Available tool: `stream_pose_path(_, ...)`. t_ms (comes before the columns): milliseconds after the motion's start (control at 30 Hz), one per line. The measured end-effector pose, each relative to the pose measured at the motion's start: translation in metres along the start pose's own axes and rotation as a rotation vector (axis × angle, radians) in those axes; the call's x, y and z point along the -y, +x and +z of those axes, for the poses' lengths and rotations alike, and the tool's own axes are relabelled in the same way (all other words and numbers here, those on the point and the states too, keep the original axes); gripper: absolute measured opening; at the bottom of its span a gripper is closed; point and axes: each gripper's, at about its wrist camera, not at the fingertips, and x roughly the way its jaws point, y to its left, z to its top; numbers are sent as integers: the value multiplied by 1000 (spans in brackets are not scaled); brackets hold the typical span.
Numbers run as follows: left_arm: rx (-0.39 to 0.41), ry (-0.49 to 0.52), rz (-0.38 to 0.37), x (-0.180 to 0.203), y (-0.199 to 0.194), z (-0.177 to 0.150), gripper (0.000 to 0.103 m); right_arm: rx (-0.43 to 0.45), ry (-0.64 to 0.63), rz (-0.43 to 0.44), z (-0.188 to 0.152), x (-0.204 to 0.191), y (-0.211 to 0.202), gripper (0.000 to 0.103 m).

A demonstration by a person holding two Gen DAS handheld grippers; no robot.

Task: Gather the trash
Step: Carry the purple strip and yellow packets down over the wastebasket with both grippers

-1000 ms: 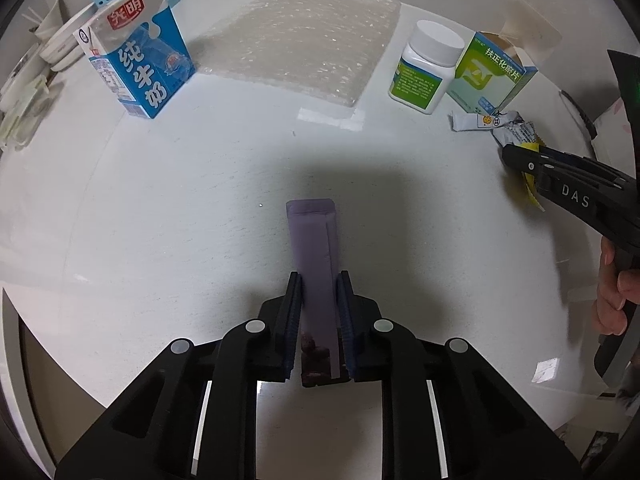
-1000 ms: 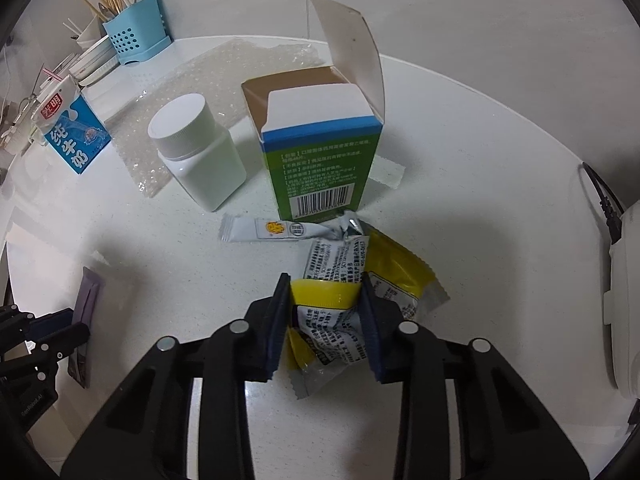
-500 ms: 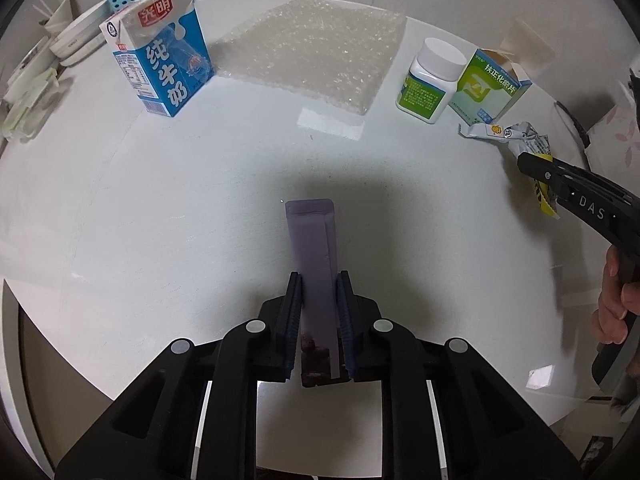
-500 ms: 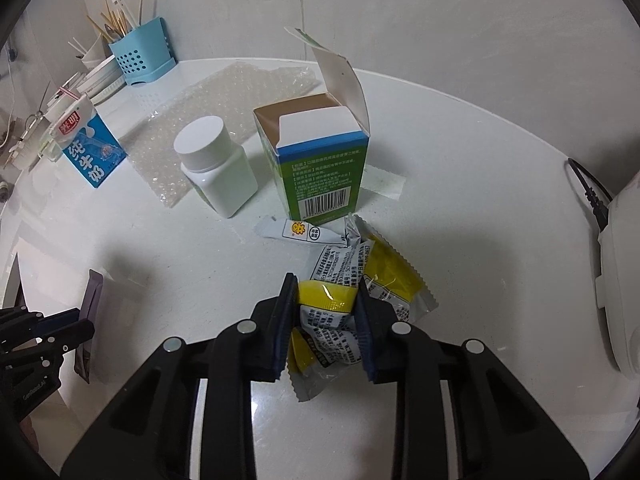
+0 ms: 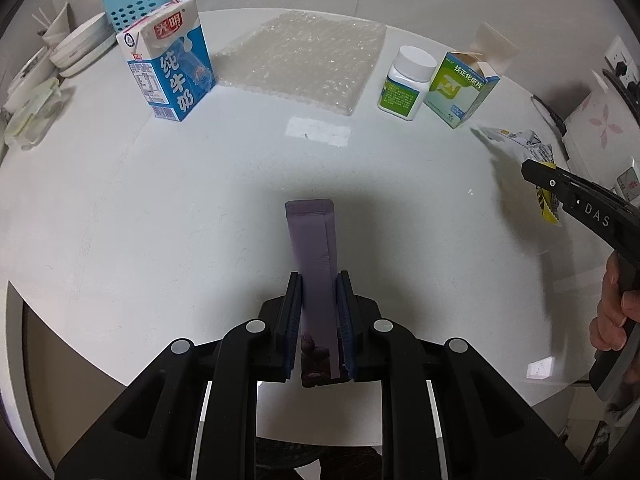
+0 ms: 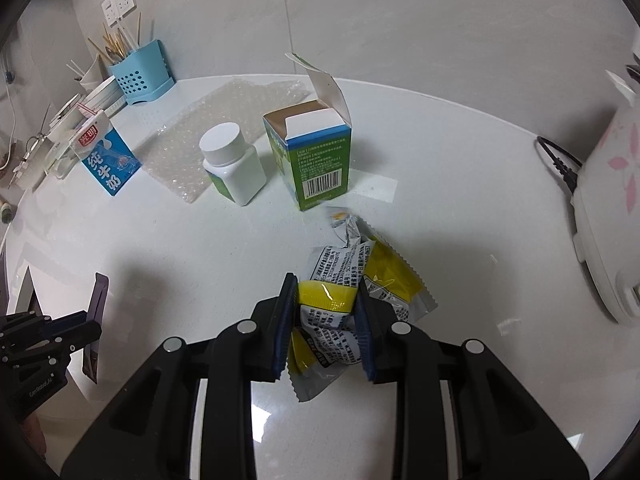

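My left gripper (image 5: 318,292) is shut on a long purple sachet (image 5: 312,248), held above the white round table (image 5: 160,208). The same purple sachet (image 6: 96,312) shows at the left of the right wrist view. My right gripper (image 6: 326,296) is shut on a crumpled yellow and silver wrapper (image 6: 352,276), lifted off the table. A small white sachet (image 6: 340,216) hangs with the bundle at its far end. In the left wrist view that wrapper (image 5: 524,148) sticks out beyond the right gripper (image 5: 536,172), which a hand (image 5: 612,312) holds.
On the table stand a blue milk carton (image 5: 168,68), a bubble-wrap sheet (image 5: 304,60), a white pill bottle (image 5: 406,78) and an open green box (image 5: 460,88). A blue utensil holder (image 6: 140,76) and dishes sit at the back left. A white appliance (image 6: 608,208) stands at the right.
Both grippers have risen and drawn back from the table with their loads. The wrapper bundle has come off the table, and the small white sachet lifted with it.
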Motion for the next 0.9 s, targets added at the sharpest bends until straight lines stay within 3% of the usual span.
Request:
stream_pose_path(500,15,100,-59,-15,-21,-26,17,52,104,-59,-44,-25,-50,26)
stream_pose_path(900,35,179,-113,-40,-47,-68,17,108,164,-93,-93,-78,-102,26)
